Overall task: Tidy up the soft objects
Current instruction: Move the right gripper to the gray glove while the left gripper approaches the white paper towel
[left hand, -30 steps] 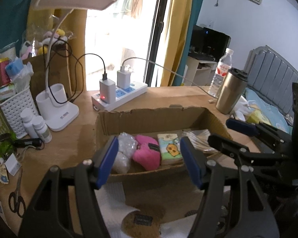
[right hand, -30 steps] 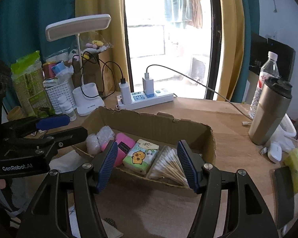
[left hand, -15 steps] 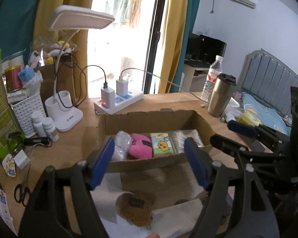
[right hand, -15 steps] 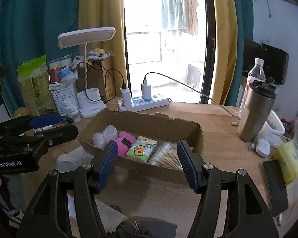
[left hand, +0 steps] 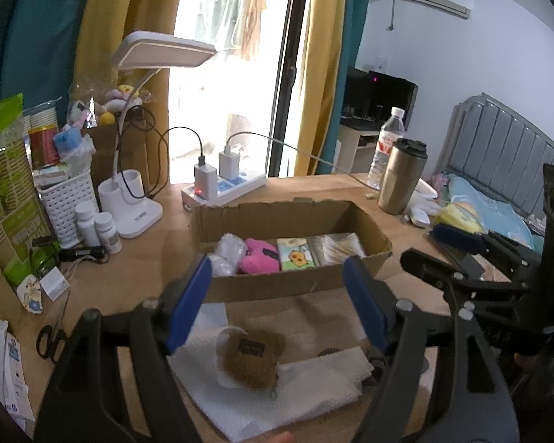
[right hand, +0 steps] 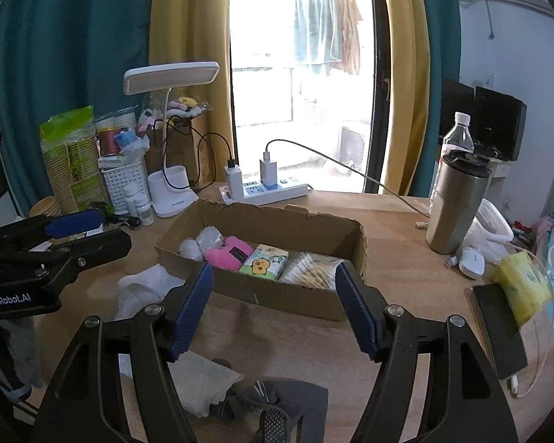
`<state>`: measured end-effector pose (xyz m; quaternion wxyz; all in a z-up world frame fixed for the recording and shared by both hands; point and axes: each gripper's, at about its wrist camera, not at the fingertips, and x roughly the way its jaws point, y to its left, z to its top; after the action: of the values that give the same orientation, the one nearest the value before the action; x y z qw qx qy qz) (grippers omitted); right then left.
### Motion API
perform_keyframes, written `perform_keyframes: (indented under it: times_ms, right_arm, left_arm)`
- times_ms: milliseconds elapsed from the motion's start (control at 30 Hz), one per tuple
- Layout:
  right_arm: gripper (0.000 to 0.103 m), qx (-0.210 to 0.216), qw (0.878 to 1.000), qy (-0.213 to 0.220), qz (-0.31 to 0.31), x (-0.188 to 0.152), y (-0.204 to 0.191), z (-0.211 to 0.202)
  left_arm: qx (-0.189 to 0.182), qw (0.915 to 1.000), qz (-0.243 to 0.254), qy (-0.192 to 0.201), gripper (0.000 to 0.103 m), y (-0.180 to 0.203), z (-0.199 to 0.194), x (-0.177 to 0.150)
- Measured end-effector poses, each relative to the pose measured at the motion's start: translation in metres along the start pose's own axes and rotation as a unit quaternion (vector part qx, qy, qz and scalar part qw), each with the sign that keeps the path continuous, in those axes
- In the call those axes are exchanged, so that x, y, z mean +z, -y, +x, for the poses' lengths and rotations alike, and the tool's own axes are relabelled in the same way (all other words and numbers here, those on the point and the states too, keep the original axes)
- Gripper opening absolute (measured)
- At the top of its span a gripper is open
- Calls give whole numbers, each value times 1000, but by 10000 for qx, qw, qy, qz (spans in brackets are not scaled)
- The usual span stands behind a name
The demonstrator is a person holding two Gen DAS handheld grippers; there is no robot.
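Box: one brown cardboard box sits in the middle of the wooden desk.
In the box: four sorts of things in a row. From the left: white puffy bags, one pink plush, one tissue pack with a yellow animal on it, one bunch of cotton swabs.
In front of the box: one brown plush lies on a white paper towel; one white sock and one grey sock lie near it.
Left gripper: its blue fingers are wide apart, nothing between them. It hangs over the brown plush and is not touching it. The fingers have just been opening.
Right gripper: wide apart too, holding nothing. It hangs over the bare desk, just in front of the box. The fingers have just been opening.
Other things: one white lamp, one power strip with two plugs, one steel cup, one water bottle, two small white bottles, one white basket, one pair of scissors.
Change: a second ago both grippers were close over the box. Now they are farther back from it, so more of the desk shows. The brown plush and the towel show whole now, and the grey sock has come into view. The things in the box have not moved.
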<state>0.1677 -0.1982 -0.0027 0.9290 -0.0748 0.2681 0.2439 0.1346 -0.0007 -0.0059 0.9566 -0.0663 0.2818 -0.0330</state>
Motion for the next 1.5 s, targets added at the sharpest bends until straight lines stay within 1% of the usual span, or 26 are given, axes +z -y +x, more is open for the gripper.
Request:
perform_keyframes:
  times_ms: [367, 667, 867, 1100, 1400, 1500]
  right_arm:
    - [72, -172, 9998, -6, 86, -19, 2, -19]
    - [72, -189, 9997, -89, 128, -36, 2, -23]
    - [72, -220, 9990, -280, 263, -54, 9, -18]
    - [72, -243, 9982, -504, 222, -67, 13, -9]
    - [72, -129, 9957, -883, 252, -82, 9, 15]
    - [75, -63, 9944, -1031, 204, -84, 8, 25]
  left_arm:
    - [-8, 10000, -10, -25, 75, -1, -13, -18]
    - [29, 9999, -61, -103, 75, -2, -22, -38]
    - [52, 9995, -88, -307, 75, -4, -16, -50]
    - [32, 9991, -177, -374, 75, -4, -10, -60]
    - [-33, 9983, -221, -545, 75, -2, 1, -70]
    - [-47, 9979, -296, -568, 75, -3, 4, -74]
